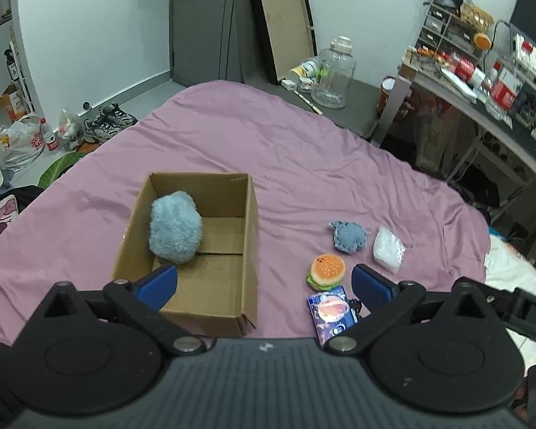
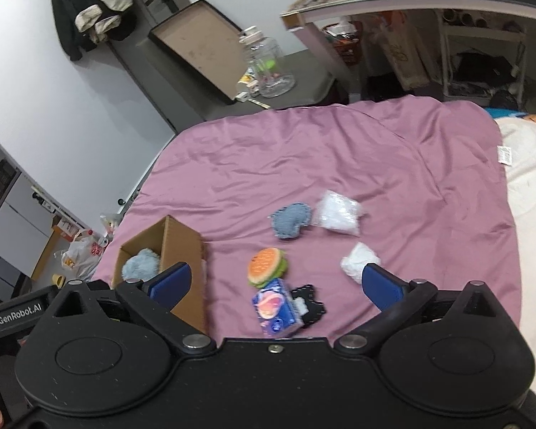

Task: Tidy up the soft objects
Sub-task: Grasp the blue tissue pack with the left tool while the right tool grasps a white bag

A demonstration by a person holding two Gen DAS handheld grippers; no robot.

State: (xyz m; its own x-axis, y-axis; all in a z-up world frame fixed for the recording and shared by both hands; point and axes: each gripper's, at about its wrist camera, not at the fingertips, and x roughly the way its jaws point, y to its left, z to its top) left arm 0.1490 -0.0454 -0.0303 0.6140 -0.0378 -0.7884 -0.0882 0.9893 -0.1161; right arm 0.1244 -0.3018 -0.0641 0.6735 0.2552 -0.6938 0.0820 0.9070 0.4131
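An open cardboard box [image 1: 248, 221] stands on the purple bedsheet [image 1: 268, 136] with a fluffy light-blue plush [image 1: 175, 228] inside; both also show in the right wrist view, box [image 2: 182, 243] and plush [image 2: 141, 268]. Right of the box lie a burger toy [image 1: 326, 271], a blue printed pouch [image 1: 331, 312], a grey-blue plush [image 1: 348, 236] and a white bag [image 1: 387, 243]. The right wrist view also shows the burger [image 2: 266, 266], pouch [image 2: 275, 307], a black item [image 2: 312, 305], the grey-blue plush [image 2: 291, 220], the white bag [image 2: 337, 216] and a white wad [image 2: 359, 261]. My left gripper [image 1: 264, 284] and right gripper [image 2: 275, 282] are open and empty above the near sheet.
A cluttered desk [image 1: 482, 82] stands at the right of the bed. A clear jar [image 1: 334, 75] and a leaning flat box lid [image 1: 286, 21] are beyond the bed's far edge. Shoes [image 1: 107, 125] and bags [image 1: 21, 141] lie on the floor at left. A cream blanket [image 2: 532, 214] lies at right.
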